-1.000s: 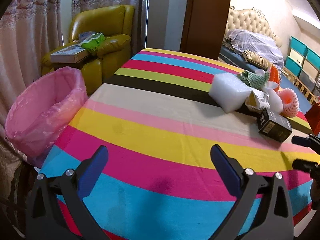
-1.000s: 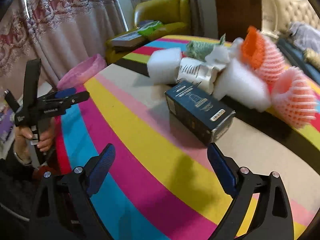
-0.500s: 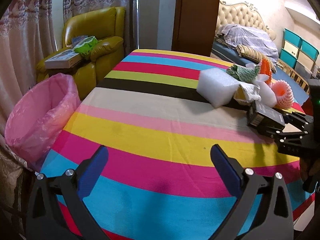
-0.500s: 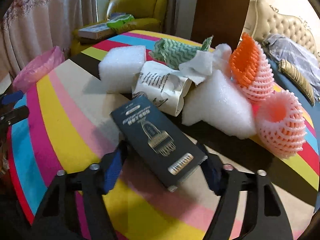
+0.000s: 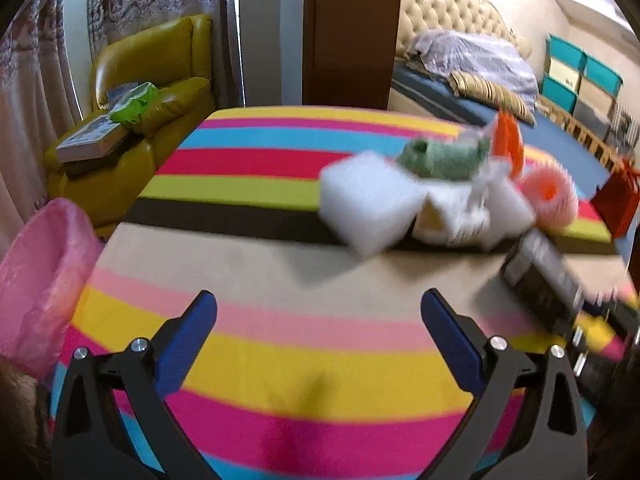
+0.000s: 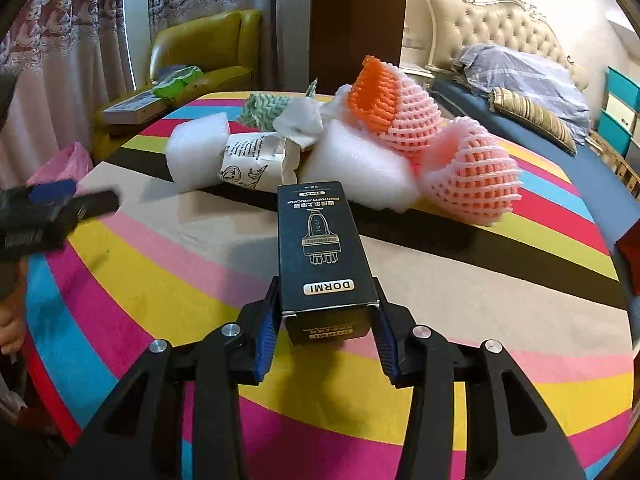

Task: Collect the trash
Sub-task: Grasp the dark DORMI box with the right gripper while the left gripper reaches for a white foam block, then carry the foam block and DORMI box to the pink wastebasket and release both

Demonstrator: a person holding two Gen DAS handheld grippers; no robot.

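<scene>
A lived-in bedroom in someone's home. A bed with a tufted cream headboard point(image 6: 496, 28) stands at the upper right, a bundled quilt point(image 6: 516, 68) and a striped pillow point(image 6: 532, 118) lying on its blue sheet. Patterned curtains point(image 6: 76, 52) hang down the upper left, with a mustard leather armchair point(image 5: 156, 80) beside them. Teal and white storage boxes point(image 5: 580, 80) are stacked at the far right. A bin lined with a pink bag point(image 5: 36, 284) sits at the left edge.

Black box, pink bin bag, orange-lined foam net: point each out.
black box point(image 6: 320, 248), right wrist view, printed top face.
pink bin bag point(image 5: 36, 280), left wrist view, outer side.
orange-lined foam net point(image 6: 374, 94), right wrist view, orange inner mesh.
</scene>
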